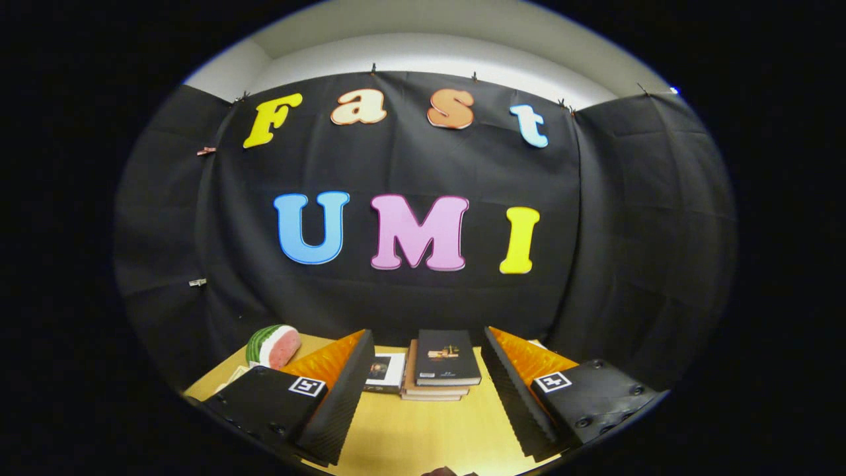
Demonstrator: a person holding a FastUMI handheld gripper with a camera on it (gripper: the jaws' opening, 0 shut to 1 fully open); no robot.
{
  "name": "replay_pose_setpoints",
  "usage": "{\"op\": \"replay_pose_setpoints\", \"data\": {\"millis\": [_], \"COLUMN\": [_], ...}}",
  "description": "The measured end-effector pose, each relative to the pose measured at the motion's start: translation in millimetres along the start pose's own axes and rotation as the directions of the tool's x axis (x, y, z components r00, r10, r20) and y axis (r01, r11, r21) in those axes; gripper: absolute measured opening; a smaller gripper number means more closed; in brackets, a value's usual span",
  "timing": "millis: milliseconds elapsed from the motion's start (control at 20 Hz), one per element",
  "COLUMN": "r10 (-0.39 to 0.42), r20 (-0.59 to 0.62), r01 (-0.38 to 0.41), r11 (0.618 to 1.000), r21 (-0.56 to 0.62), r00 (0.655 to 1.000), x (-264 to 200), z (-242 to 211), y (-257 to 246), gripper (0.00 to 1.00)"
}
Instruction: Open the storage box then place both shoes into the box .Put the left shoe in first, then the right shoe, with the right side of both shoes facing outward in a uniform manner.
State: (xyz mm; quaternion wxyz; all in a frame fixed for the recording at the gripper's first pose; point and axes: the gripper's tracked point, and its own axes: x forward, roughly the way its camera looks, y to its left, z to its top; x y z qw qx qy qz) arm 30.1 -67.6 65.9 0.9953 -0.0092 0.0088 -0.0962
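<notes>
**Gripper held wide above the desk, nothing between its fingers**

The gripper [423, 403] hangs over a light wooden desk [423, 436] with its two fingers spread far apart, and only bare desktop lies in the gap between them. Each finger carries a ribbed inner pad, and a small square black-and-white marker sits on the body behind each one. The left finger [337, 403] reaches toward 11 o'clock, the right finger [519, 403] toward 1 o'clock.

Straight ahead at 12 o'clock, beyond the fingertips, stands a short stack of books [439, 370], the top one dark-covered and lying flat, the lower ones showing pale page edges. Just beside the stack, toward 11 o'clock, a thin white-bordered booklet with a dark picture [385, 370] lies flat on the desk, partly hidden by the left fingertip. Further round, at about 10 o'clock and behind the left finger, a toy watermelon slice with green striped rind and a pink face [273, 346] rests near the desk's far corner.

Behind everything hangs the booth's black cloth wall [628, 231], pinned along its top with small clips.

From where I stand, I cannot see the storage box or either shoe.
</notes>
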Motion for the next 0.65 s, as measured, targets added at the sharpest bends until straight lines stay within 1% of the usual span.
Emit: {"op": "replay_pose_setpoints", "data": {"millis": [100, 150, 300, 400, 550, 650], "r10": [0.028, 0.029, 0.063, 0.081, 0.077, 0.108], "r20": [0.019, 0.028, 0.02, 0.014, -0.028, -0.065], "r01": [-0.027, -0.029, -0.064, -0.081, -0.076, -0.106], "r11": [0.999, 0.999, 0.998, 0.996, 0.997, 0.994], "r21": [-0.026, -0.027, 0.018, 0.044, 0.035, 0.038], "r00": [0.999, 0.999, 0.998, 0.997, 0.997, 0.992], "x": [-15.8, -19.3, -31.7, -33.4, -38.2, -46.6], "z": [-9.3, -11.7, -22.8, -21.1, -40.5, -50.7], "y": [-3.9, -8.0, -10.9, -7.1, -5.1, 6.5], "gripper": [0.98, 0.98, 0.98, 0.98, 0.98, 0.98]}}
